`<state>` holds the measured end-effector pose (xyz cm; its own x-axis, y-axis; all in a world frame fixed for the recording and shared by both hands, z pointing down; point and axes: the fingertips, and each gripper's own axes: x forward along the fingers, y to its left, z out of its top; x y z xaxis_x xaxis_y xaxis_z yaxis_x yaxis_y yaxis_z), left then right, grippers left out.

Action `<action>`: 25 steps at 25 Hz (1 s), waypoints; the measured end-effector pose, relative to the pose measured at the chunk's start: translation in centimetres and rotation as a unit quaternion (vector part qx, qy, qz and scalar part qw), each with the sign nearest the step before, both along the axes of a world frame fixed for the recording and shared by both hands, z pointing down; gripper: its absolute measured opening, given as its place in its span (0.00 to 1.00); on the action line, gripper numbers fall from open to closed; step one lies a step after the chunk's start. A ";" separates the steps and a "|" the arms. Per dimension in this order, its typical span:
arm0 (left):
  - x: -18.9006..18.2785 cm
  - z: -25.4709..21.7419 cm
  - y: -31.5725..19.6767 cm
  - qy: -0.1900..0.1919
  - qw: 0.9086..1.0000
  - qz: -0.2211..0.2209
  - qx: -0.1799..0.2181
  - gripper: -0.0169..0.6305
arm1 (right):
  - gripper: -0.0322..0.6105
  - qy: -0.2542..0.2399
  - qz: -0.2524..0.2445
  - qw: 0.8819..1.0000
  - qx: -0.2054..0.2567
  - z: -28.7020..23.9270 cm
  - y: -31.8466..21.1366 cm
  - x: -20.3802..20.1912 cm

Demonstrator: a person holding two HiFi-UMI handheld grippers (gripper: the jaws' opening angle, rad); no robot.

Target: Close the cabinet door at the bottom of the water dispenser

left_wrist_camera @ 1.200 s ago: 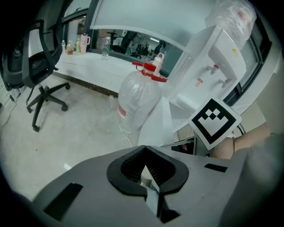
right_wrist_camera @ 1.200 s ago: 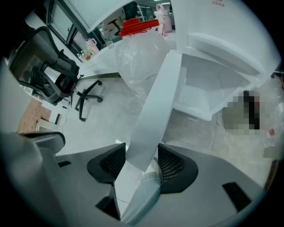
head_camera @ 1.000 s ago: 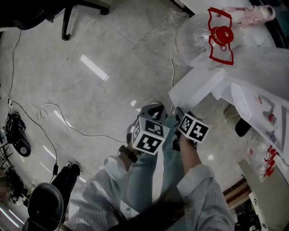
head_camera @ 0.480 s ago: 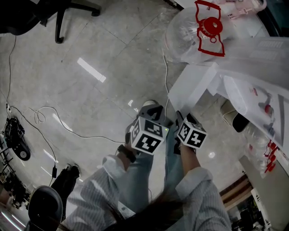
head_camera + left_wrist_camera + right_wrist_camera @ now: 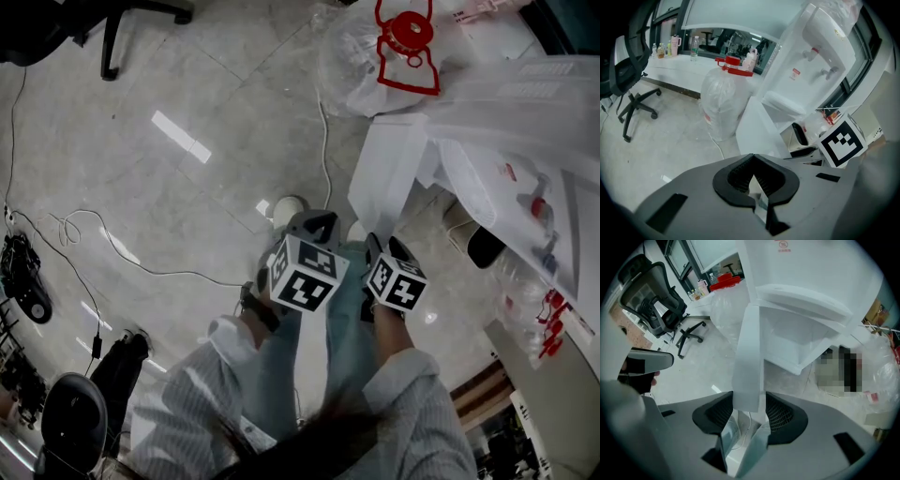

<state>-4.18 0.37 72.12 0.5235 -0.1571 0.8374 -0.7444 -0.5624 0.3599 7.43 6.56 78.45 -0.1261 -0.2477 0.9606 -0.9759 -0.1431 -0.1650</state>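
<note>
The white water dispenser [image 5: 820, 42] stands at the right, and its bottom cabinet door [image 5: 382, 173] swings out wide over the floor. In the right gripper view the door's free edge [image 5: 747, 362] runs down between the fingers of my right gripper [image 5: 749, 404]; the jaws stand open with a small gap on each side of the edge. Behind the door, the open cabinet [image 5: 797, 343] shows a white inside. My left gripper [image 5: 753, 157] hangs shut on nothing, just left of the right one, short of the door [image 5: 757, 133]. In the head view both grippers [image 5: 314, 223] [image 5: 373, 246] sit close together below the door's lower corner.
A large water bottle [image 5: 370, 56] with a red cap, wrapped in plastic, stands on the floor beside the dispenser. An office chair [image 5: 630, 89] is off to the left. Cables [image 5: 94, 234] trail across the tiled floor. Plastic-wrapped goods [image 5: 525, 216] lie right of the dispenser.
The door and dispenser have drawn nearer to both grippers in the head view. The door's lower corner now lies just ahead of the right gripper.
</note>
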 end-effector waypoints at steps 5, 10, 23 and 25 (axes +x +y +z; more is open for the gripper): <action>2.5 0.3 0.8 0.000 1.000 -0.012 0.000 0.04 | 0.40 0.013 0.001 1.000 -0.005 0.1 1.0 3.7; 5.4 0.4 1.6 0.004 1.000 -0.030 -0.002 0.04 | 0.40 0.025 0.003 1.000 -0.006 0.2 1.5 7.8; 10.6 1.1 1.8 0.010 0.996 -0.094 -0.002 0.04 | 0.39 0.040 0.044 0.998 -0.025 1.2 0.7 17.2; 10.8 1.2 1.7 0.009 0.995 -0.104 -0.003 0.04 | 0.34 0.040 0.057 0.997 -0.024 1.4 0.3 18.2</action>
